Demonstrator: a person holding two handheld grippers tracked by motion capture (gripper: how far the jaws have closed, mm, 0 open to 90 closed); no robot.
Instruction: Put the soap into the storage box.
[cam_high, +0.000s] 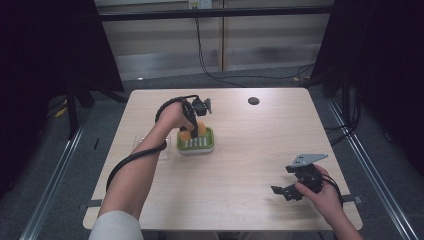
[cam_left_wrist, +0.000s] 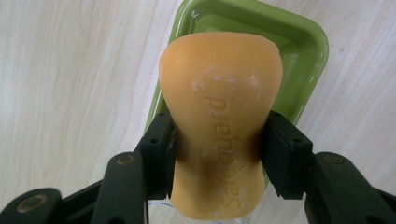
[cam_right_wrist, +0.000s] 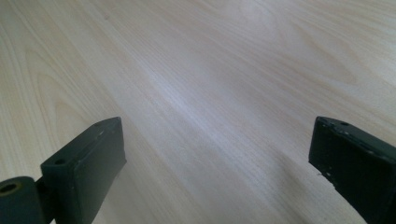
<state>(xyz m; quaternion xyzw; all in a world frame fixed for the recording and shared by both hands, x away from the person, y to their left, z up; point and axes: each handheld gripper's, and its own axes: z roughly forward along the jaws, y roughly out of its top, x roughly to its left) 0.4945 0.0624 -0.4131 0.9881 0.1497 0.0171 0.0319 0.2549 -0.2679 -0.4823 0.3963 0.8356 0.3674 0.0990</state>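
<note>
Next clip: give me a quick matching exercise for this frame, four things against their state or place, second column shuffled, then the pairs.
Things:
1. soap
2. green dish
3. right hand-held gripper
4. black disc

States or places:
A. open over bare table, holding nothing
B. lies near the table's far edge
C. clamped between the left hand-held gripper's jaws
D. sits on the table under the raised bar

Pairs: 1-C, 2-D, 3-A, 4-B
</note>
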